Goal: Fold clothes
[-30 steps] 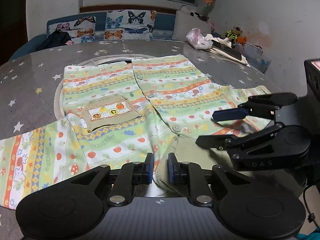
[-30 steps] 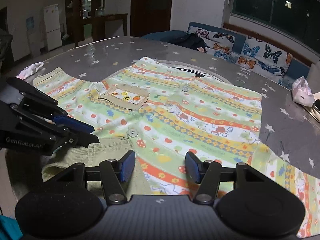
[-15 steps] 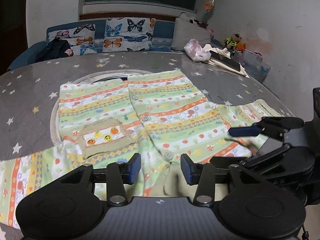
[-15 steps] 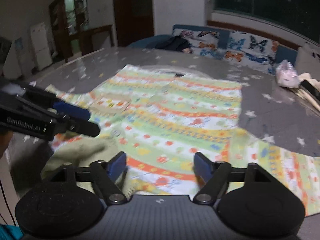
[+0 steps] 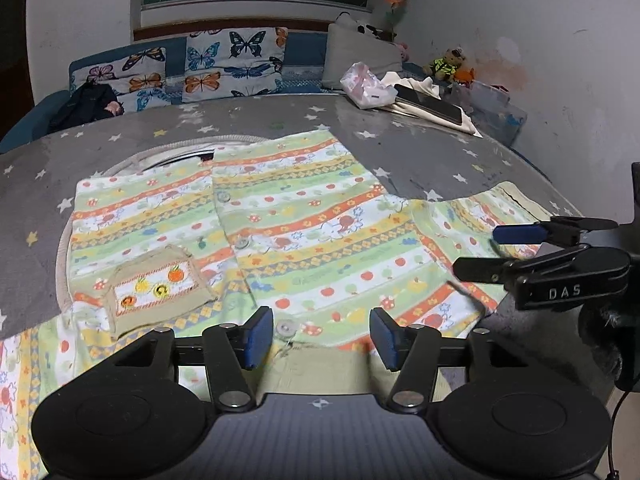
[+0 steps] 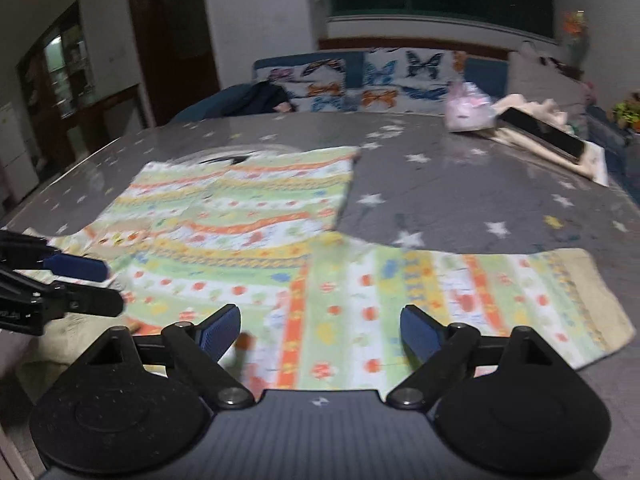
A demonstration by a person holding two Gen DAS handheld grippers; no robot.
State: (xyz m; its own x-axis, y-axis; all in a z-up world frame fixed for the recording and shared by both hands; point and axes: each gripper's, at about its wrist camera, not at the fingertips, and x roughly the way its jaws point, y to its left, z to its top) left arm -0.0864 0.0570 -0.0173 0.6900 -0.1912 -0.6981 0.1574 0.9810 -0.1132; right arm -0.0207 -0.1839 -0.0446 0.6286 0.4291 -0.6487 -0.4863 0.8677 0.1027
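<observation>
Left wrist view is showing my left jaws having just been opening, empty, above the collar of the striped shirt lying flat on the table; my right jaws are spreading wide over its sleeve, which I am judging needs gripping next.

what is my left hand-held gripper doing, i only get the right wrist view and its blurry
Observer: The left hand-held gripper has just been opening; its jaws stand apart above the shirt, with nothing pinched between them.
Operator: is the shirt front up
Observer: Yes, its chest pocket with stitched fruit faces up.
Operator: where is the other sleeve
Observer: That sleeve lies spread out past the pocket, at the lower left of the left wrist view.
</observation>
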